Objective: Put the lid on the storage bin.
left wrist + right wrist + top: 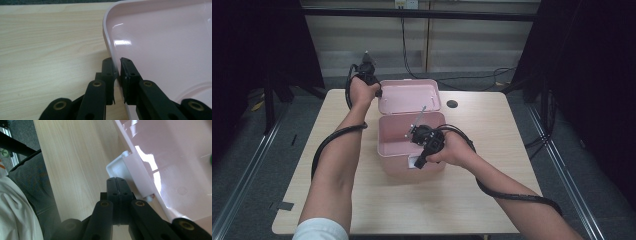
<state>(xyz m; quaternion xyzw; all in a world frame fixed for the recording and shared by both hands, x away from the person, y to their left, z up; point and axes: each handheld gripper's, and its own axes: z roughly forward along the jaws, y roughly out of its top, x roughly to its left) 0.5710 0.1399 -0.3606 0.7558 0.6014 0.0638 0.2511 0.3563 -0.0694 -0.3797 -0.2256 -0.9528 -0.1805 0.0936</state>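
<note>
Worktop (pixel 492 195): pale wood grain, rectangular, with a small dark round hole (pixel 452 104) near its far edge, right of the lid.

Pink box (pixel 393 165): stands at the middle of the worktop, open. Its lid (pixel 408 96) is swung back on the far side and lies tilted away from the person, inner face up. A white latch (pixel 117 167) sits on the box's near wall.

Left gripper (pixel 117 75): held at the lid's left far corner, the forearm reaching across the left half of the worktop. In the left gripper view the two black jaws straddle the lid's rim, one pad outside and one inside, both pressed against the thin pink edge. Closed on the lid. In the high view the left hand (pixel 362 90) hides the jaws.

Right gripper (pixel 117 185): held over the near wall of the box, the right hand (pixel 454 150) above the box's near right part. In the right gripper view the jaws meet flat against each other with nothing between them, fully closed and empty. Their tips lie just beside the white latch; I cannot tell whether they touch it.

Cables: a black cable (pixel 329 142) trails from each gripper back along the forearm.
</note>
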